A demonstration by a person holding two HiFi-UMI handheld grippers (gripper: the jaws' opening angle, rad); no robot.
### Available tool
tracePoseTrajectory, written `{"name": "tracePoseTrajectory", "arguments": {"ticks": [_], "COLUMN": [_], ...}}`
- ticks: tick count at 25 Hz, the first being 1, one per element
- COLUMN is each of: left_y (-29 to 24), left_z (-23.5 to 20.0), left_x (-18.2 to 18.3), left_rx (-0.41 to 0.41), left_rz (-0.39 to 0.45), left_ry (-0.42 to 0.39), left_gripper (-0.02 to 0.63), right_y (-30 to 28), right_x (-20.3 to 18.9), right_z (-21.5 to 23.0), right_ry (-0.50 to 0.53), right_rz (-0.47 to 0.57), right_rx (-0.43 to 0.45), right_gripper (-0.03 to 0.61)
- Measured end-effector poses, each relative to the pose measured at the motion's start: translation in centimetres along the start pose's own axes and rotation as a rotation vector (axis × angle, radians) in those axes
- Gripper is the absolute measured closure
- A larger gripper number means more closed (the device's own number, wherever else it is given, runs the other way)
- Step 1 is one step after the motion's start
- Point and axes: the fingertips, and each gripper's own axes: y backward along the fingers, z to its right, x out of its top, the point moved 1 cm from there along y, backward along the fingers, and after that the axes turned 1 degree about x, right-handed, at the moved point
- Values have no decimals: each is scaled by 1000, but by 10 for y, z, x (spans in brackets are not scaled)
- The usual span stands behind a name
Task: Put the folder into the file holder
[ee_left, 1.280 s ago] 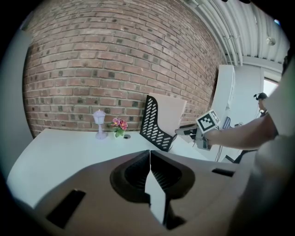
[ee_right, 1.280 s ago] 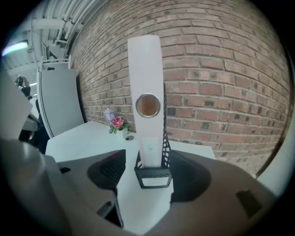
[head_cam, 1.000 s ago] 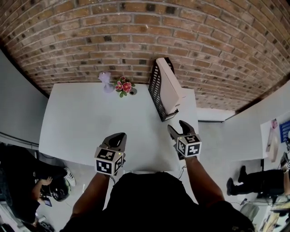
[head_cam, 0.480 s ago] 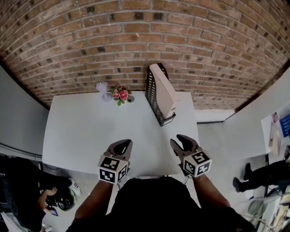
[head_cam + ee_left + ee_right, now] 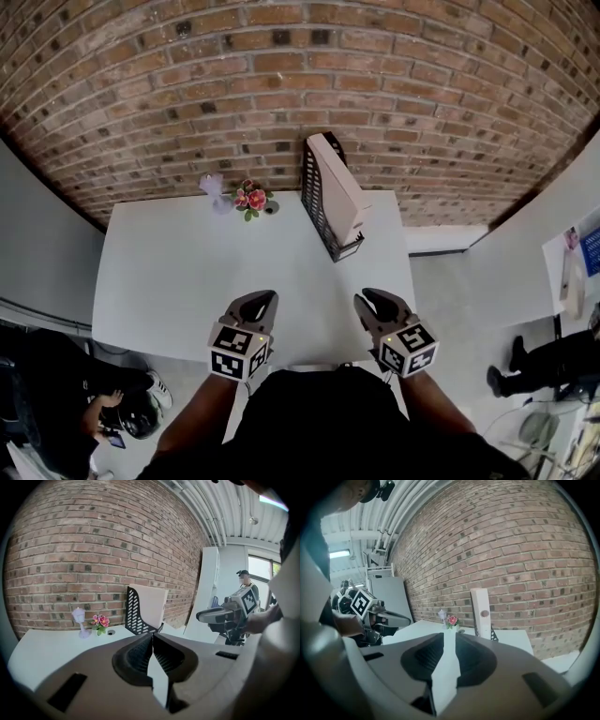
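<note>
Folder stands upright in file holder, far side of desk. Right hand-held gripper is nearer, straight ahead; its jaws have just been closing to a slit, empty. Left hand-held gripper pinched together, empty.

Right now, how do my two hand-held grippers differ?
The left hand-held gripper has its jaws meeting at the tips. The right hand-held gripper shows a narrow gap, its jaws having just been closing. The left one faces the holder's perforated side, while the right one faces the folder's narrow spine. Both are empty and held by the table's near edge.
</note>
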Motion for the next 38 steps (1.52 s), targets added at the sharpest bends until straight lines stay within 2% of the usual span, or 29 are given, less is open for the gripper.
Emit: {"name": "tracePoseTrajectory", "arguments": {"ticks": [4, 8, 10, 21, 38], "left_y": [-1, -4, -4, -4, 2], "left_z": [4, 5, 5, 0, -5], "left_x": [2, 8, 11, 16, 19], "left_rx": [-8, -15, -14, -7, 9], "left_rz": [0, 12, 17, 39, 44], "left_ry": [-14, -28, -28, -5, -1], "left_gripper": [607, 607, 607, 607, 607], "right_y": [5, 6, 7, 2, -6], "right_x": [-2, -4, -3, 1, 6], "right_z": [2, 10, 13, 22, 13], "right_ry": [-12, -104, -118, -77, -65], "right_rz": [20, 25, 28, 24, 15], "right_rx": [-13, -9, -14, -28, 5], "right_gripper": [574, 575, 575, 575, 575]}}
